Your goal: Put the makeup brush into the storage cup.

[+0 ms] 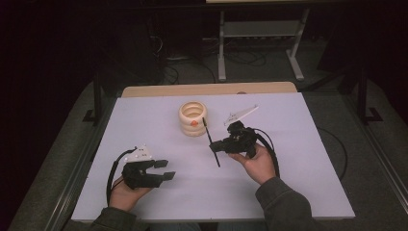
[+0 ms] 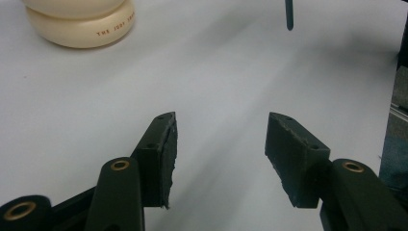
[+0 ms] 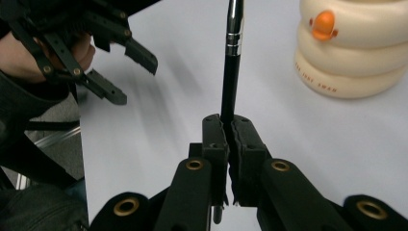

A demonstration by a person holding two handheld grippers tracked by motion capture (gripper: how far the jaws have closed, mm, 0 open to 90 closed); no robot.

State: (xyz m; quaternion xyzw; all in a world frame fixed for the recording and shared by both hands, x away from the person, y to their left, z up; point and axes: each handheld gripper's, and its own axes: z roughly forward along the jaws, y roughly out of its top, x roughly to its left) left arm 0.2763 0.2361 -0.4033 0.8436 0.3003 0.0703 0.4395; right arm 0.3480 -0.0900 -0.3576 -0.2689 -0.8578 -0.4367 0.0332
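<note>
Cream ringed holder (image 3: 353, 53) reads "THE JUST SWAN"; right tongs (image 3: 227, 139) grip pen (image 3: 231, 72).

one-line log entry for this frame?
right gripper: shut on pen | left gripper: open | cup: on table

Overhead faces forward; jaw cameras (perhaps close) share table (image 1: 298, 159).

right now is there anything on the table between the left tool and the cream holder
No. In the high view only bare white table lies between the open left tool and the cream ringed holder.
</note>
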